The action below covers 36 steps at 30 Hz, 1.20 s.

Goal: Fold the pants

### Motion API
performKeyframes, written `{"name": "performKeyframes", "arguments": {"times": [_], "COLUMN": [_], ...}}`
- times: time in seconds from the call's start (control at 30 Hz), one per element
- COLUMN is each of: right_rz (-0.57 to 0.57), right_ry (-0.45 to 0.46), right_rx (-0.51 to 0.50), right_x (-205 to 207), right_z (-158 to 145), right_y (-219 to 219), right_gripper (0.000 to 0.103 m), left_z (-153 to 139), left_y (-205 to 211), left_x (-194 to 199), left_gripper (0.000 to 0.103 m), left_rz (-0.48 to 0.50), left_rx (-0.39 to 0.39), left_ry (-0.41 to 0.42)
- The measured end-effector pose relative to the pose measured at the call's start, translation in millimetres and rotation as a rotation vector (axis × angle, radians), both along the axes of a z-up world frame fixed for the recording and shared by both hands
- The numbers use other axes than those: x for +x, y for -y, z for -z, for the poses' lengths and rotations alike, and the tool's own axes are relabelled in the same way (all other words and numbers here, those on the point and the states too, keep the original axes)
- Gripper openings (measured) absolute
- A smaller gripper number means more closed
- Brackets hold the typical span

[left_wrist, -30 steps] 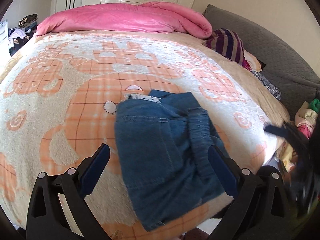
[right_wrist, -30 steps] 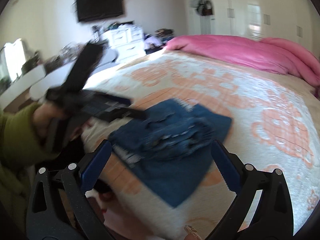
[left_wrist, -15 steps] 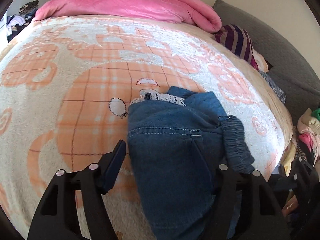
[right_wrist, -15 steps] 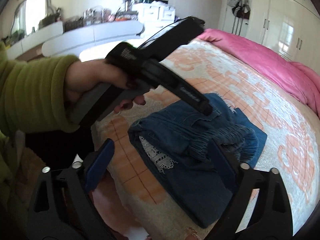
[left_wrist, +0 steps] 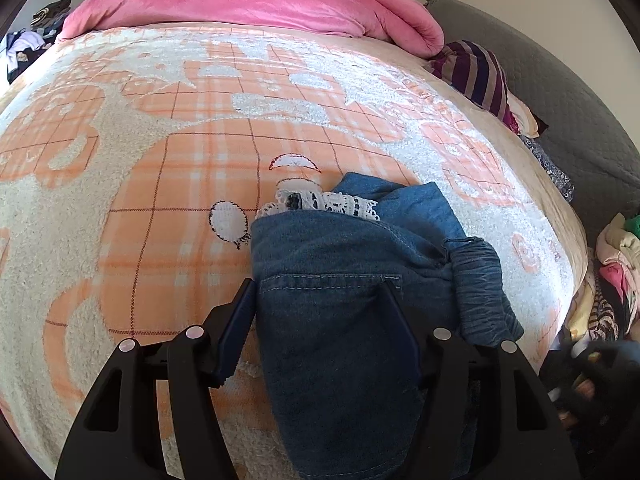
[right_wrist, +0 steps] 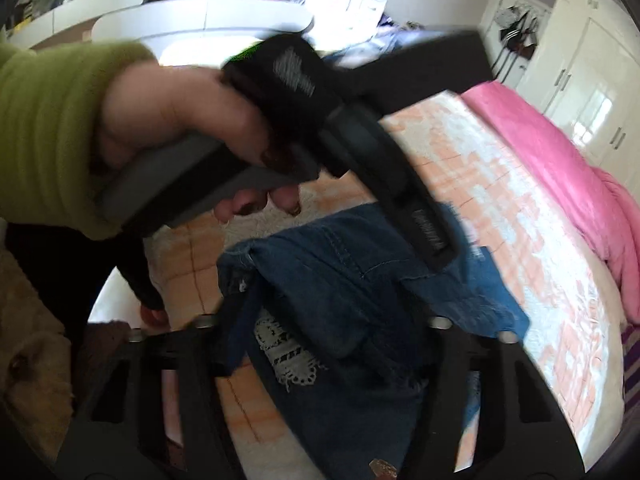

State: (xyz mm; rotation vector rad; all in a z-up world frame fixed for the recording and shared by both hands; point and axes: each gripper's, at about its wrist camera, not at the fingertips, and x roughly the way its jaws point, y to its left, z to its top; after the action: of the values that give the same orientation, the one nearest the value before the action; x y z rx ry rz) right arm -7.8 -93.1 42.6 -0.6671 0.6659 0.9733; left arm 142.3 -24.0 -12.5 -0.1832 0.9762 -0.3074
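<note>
Folded blue denim pants [left_wrist: 400,216] with a white lace trim [left_wrist: 332,202] lie on the orange-and-cream blanket [left_wrist: 160,160] near the bed's edge. My left gripper [left_wrist: 318,286] straddles the near end of the stack, its blue pads pressing the denim from both sides. In the right wrist view a hand [right_wrist: 172,120] in a green sleeve [right_wrist: 48,132] holds that left gripper, and one of its fingers [right_wrist: 428,236] reaches down onto the pants [right_wrist: 332,280]. My right gripper [right_wrist: 328,312] is closing its jaws on a raised denim fold, which fills the gap. That view is blurred.
A pink duvet [left_wrist: 256,0] is rolled at the head of the bed. A striped cloth [left_wrist: 480,76] lies at the right edge beside a grey quilted surface [left_wrist: 580,100]. Piled clothes [left_wrist: 616,256] sit off the right side. A white counter [right_wrist: 200,16] stands behind.
My left gripper came down onto the pants and narrowed its jaws on them. My right gripper swung closer, rolled, and narrowed its jaws around the pants' near fold.
</note>
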Motion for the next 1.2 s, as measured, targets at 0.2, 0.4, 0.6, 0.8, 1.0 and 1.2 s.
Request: {"name": "performKeyframes", "arguments": {"times": [0.2, 0.4, 0.6, 0.8, 1.0, 1.2], "right_rz": [-0.057, 0.035, 0.041, 0.091, 0.151, 0.212], "right_ry": [-0.112, -0.193, -0.207, -0.172, -0.122, -0.073], "right_rx": [0.027, 0.034, 0.127, 0.257, 0.347, 0.406], "right_x": [-18.0, -8.3, -8.9, -14.0, -17.3, -24.0], "right_z": [-7.3, 13.0, -9.9, -45.8, -70.4, -75.7], "right_y": [17.9, 24.1, 36.8, 66.4, 90.9, 102.2], "right_gripper": [0.003, 0.004, 0.020, 0.037, 0.051, 0.065], "left_z": [2.2, 4.3, -0.5, -14.1, -32.6, -50.3], "left_y": [-0.6, -0.5, -0.3, -1.7, -1.1, -0.6], "left_x": [1.0, 1.8, -0.4, -7.4, -17.2, -31.1], "left_gripper": [0.063, 0.063, 0.064, 0.064, 0.070, 0.072], "left_rz": [0.002, -0.011, -0.014, -0.015, -0.010, -0.002], "left_rx": [-0.009, -0.019, -0.016, -0.012, -0.012, -0.004], "left_ry": [-0.005, -0.006, 0.000, 0.035, 0.078, 0.124]}}
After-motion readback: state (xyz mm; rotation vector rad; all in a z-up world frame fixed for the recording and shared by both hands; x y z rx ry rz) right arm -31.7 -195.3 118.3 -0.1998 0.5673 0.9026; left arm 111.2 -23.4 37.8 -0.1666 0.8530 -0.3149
